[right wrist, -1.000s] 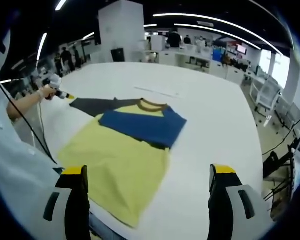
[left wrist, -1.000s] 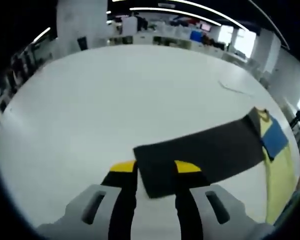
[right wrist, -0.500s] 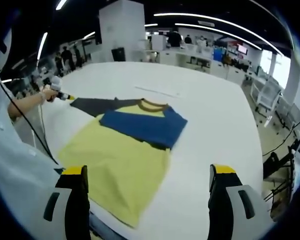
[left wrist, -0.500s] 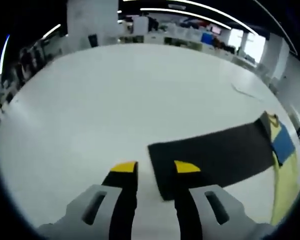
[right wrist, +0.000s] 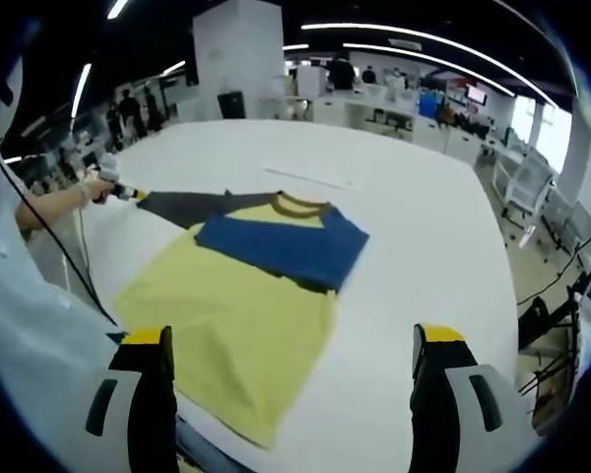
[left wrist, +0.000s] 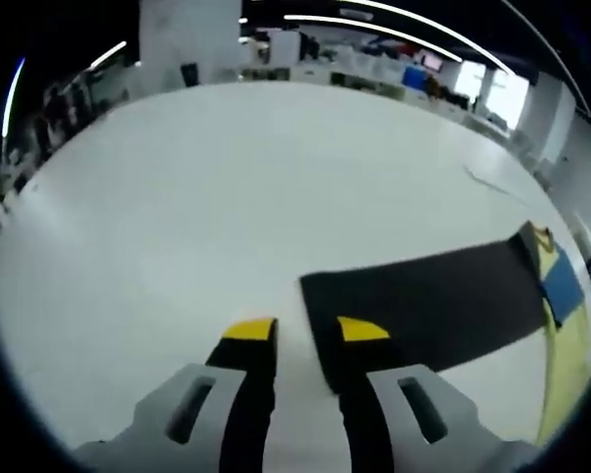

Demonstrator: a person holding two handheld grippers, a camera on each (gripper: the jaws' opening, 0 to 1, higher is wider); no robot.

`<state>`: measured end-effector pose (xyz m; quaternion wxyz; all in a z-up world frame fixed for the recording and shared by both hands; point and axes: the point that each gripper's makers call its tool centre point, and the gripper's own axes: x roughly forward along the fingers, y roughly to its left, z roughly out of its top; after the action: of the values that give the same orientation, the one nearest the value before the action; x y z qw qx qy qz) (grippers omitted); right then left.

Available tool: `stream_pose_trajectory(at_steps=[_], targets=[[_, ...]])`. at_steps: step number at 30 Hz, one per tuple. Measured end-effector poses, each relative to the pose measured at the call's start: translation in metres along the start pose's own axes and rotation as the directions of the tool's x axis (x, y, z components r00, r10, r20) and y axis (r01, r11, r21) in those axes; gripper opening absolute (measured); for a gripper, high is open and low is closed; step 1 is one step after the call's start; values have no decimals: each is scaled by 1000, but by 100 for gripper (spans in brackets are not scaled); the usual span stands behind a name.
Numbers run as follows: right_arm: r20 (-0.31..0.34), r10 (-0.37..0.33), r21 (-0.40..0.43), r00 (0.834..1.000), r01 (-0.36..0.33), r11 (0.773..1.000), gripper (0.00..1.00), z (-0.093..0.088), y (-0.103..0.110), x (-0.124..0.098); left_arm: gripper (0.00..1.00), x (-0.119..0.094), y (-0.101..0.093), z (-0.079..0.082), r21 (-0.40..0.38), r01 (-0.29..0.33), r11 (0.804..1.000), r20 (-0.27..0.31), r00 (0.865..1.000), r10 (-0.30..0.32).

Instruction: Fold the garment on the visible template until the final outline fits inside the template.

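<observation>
Left tongs parted at dark sleeve edge; right tongs wide open above whole shirt.

The left gripper has two black jaws capped with yellow tips, rising from pale grey housings, each with a dark oblong slot. The right gripper is built the same way. Beside its left jaw hangs the person's white sleeve, crossed by a thin black cable.

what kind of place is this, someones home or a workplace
Most likely a workplace, an open-plan office or lab: long ceiling strip lights, rows of desks with people standing in the background, and a big white table holding the shirt.
</observation>
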<state>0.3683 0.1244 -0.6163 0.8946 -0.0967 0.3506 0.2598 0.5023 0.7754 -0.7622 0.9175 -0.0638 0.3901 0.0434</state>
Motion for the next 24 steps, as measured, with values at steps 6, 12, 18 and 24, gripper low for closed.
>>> stream_pose_trajectory(at_steps=[6, 12, 18, 24], targets=[[-2, 3, 1, 1000, -3, 1000, 100, 1, 1, 2, 18, -1, 2, 0, -14, 2, 1000, 22, 1000, -2], [-7, 7, -2, 1000, -7, 1000, 100, 1, 1, 4, 20, 1, -1, 2, 4, 9, 1000, 15, 1000, -9], [-10, 5, -1, 1000, -5, 1000, 100, 1, 1, 4, 19, 4, -4, 4, 59, -7, 998, 2, 1000, 7], [-14, 5, 4, 1000, -5, 1000, 100, -1, 0, 4, 15, 4, -7, 3, 64, 2, 998, -3, 1000, -2]])
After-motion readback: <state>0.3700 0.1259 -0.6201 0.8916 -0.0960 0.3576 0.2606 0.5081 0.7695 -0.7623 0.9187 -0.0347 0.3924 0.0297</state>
